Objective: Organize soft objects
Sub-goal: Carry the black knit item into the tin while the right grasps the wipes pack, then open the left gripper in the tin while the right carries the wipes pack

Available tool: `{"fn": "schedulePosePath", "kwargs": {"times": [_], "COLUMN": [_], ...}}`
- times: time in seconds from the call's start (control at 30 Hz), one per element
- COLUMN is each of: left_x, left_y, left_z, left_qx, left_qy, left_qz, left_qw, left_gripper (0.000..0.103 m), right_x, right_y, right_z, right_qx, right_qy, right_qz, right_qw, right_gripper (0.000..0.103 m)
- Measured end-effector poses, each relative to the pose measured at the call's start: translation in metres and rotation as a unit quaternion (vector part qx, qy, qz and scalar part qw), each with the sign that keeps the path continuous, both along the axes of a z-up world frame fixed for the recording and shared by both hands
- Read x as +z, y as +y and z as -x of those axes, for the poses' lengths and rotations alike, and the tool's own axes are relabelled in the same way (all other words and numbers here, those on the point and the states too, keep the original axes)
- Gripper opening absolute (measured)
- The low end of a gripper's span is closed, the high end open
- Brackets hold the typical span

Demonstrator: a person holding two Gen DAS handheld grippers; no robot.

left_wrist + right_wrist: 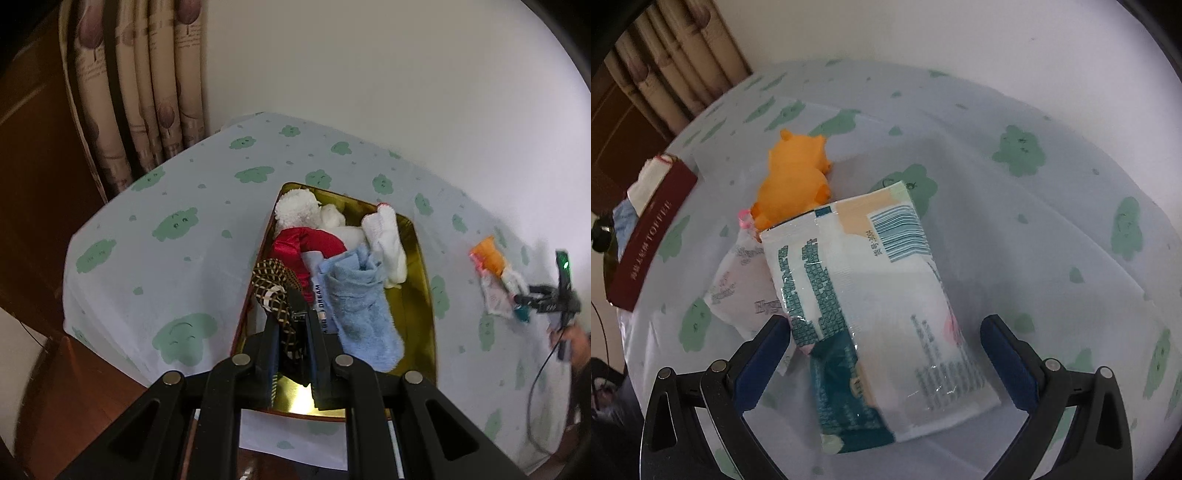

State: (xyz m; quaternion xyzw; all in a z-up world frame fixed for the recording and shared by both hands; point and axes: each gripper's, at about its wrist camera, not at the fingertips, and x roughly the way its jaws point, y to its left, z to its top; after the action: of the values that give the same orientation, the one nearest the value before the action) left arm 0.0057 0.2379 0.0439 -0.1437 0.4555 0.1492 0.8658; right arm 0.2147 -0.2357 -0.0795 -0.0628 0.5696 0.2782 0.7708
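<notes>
My left gripper is shut on a dark brown patterned cloth and holds it over the near left corner of a gold tin. The tin holds a white plush toy, a red cloth, a light blue towel and a white cloth. My right gripper is open, its jaws on either side of a white and teal tissue pack lying on the table. An orange plush toy and a pale pink packet lie just beyond it.
The table wears a white cloth with green clouds. The tin's dark red side shows at the left of the right wrist view. Curtains hang behind the table's far left corner. A white wall stands behind.
</notes>
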Motion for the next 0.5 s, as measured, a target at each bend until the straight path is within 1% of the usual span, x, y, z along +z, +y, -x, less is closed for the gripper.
{"fn": "schedulePosePath", "kwargs": {"times": [0.07, 0.1, 0.13, 0.17, 0.2, 0.33, 0.4, 0.5], "left_x": [-0.003, -0.005, -0.006, -0.008, -0.009, -0.012, -0.016, -0.025], "left_y": [0.000, 0.000, -0.001, -0.002, -0.003, -0.016, -0.026, -0.039], "left_z": [-0.002, -0.003, -0.004, -0.004, -0.005, -0.007, -0.010, -0.013], "left_qx": [-0.004, -0.005, -0.005, -0.005, -0.008, -0.021, -0.037, -0.055], "left_qy": [0.009, 0.014, 0.021, 0.028, 0.033, 0.043, 0.054, 0.080], "left_qz": [-0.007, -0.010, -0.018, -0.031, -0.043, -0.095, -0.129, -0.184], "left_qw": [0.9999, 0.9998, 0.9996, 0.9991, 0.9985, 0.9943, 0.9895, 0.9782], "left_gripper": [0.013, 0.013, 0.013, 0.013, 0.013, 0.014, 0.017, 0.017], "right_x": [-0.002, -0.002, 0.000, 0.001, 0.003, 0.005, 0.007, 0.014], "right_y": [0.006, 0.007, 0.005, 0.002, -0.002, -0.016, -0.024, -0.037], "right_z": [0.002, 0.004, 0.005, 0.006, 0.007, 0.017, 0.022, 0.033], "right_qx": [0.016, 0.020, 0.018, 0.016, 0.009, -0.017, -0.031, -0.054], "right_qy": [-0.006, -0.009, -0.011, -0.019, -0.018, -0.024, -0.026, -0.036], "right_qz": [0.017, 0.023, 0.022, 0.013, 0.008, 0.011, 0.005, -0.003], "right_qw": [1.000, 1.000, 1.000, 1.000, 1.000, 1.000, 0.999, 0.998], "right_gripper": [0.097, 0.093, 0.086, 0.083, 0.081, 0.078, 0.078, 0.078]}}
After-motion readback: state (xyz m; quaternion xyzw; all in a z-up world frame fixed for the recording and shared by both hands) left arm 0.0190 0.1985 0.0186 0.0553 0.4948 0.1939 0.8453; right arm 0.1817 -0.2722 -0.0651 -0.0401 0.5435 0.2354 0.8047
